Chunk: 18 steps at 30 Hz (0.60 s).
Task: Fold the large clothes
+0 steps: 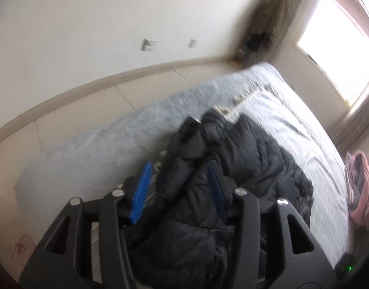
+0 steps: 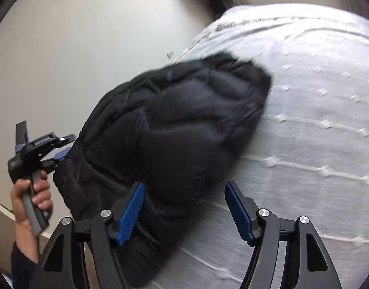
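While the black puffer jacket (image 2: 174, 130) lies bunched on the bed (image 2: 305, 120), both handheld grippers work at its near end. The bed serves as the reference: it carries a pale grey-white quilted cover, and the jacket sits along its left edge, with one end reaching toward the middle of the cover and the other end hanging past the edge over the tiled floor (image 1: 88, 110).

Left gripper (image 1: 182, 187): jaws spread wide, blue pads (image 1: 142, 192) on either side of a thick fold of jacket. Padding fills the gap between the fingers and hides most of the right pad. Whether the pads press the fabric cannot be determined from the left wrist view. In the right wrist view the same tool appears beyond the bed edge, its tips against the jacket's overhanging end, held by the person's left hand (image 2: 32, 202).

Right gripper (image 2: 184, 209): jaws fully spread, nothing between them. Its left pad sits over the jacket's near edge; its right pad sits over bare cover.

Other items relative to the bed: a pink and grey bundle of cloth (image 1: 360, 190) lies at its right edge; a bright window (image 1: 338, 41) stands beyond its far end; a white wall (image 1: 88, 24) runs past the floor strip to its left.
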{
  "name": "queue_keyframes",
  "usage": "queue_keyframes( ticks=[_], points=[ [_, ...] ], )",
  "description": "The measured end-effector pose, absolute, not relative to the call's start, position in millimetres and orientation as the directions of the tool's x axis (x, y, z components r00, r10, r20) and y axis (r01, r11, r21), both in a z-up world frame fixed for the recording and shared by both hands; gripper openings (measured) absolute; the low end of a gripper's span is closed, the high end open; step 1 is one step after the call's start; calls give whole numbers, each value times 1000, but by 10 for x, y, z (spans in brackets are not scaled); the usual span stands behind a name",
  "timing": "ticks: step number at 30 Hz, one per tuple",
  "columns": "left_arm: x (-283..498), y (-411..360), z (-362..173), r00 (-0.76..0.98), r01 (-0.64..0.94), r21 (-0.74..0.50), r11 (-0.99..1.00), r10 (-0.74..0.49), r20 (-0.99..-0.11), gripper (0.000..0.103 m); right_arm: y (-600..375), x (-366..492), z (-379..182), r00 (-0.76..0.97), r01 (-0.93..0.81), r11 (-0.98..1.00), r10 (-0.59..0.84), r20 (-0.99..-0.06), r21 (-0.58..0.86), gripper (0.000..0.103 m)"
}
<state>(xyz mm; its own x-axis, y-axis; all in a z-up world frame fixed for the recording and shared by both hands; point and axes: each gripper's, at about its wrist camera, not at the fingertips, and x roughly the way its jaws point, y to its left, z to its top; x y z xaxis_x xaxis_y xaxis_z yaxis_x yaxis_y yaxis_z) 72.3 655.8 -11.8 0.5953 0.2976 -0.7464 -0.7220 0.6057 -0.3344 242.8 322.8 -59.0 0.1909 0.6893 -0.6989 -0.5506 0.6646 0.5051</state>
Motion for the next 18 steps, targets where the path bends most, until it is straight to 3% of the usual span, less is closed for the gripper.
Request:
queue_keyframes(
  ticks=[3, 6, 7, 9, 11, 18],
  points=[
    [453, 6494, 48, 526, -785, -265, 560, 377, -763, 52, 2852, 2399, -400, 210, -556, 655, 706, -676, 512, 70],
    [117, 5988, 240, 508, -775, -150, 613, 464, -725, 55, 2691, 2053, -115, 190, -601, 609, 737, -648, 517, 70],
    [-37, 5715, 290, 505, -775, -113, 622, 501, -703, 59, 2604, 1931, -21, 183, -639, 583, 748, -638, 502, 70],
    [-286, 5250, 346, 532, -756, -95, 647, 524, -665, 78, 2383, 1704, 125, 174, -698, 546, 757, -629, 464, 71],
    [-517, 4717, 329, 574, -721, -106, 685, 504, -645, 84, 2195, 1431, 233, 163, -754, 504, 764, -624, 422, 75],
    [-662, 3508, 179, 527, -706, -25, 708, 502, -685, 85, 1550, 915, 613, 169, -829, 451, 766, -621, 330, 84]
  ],
)
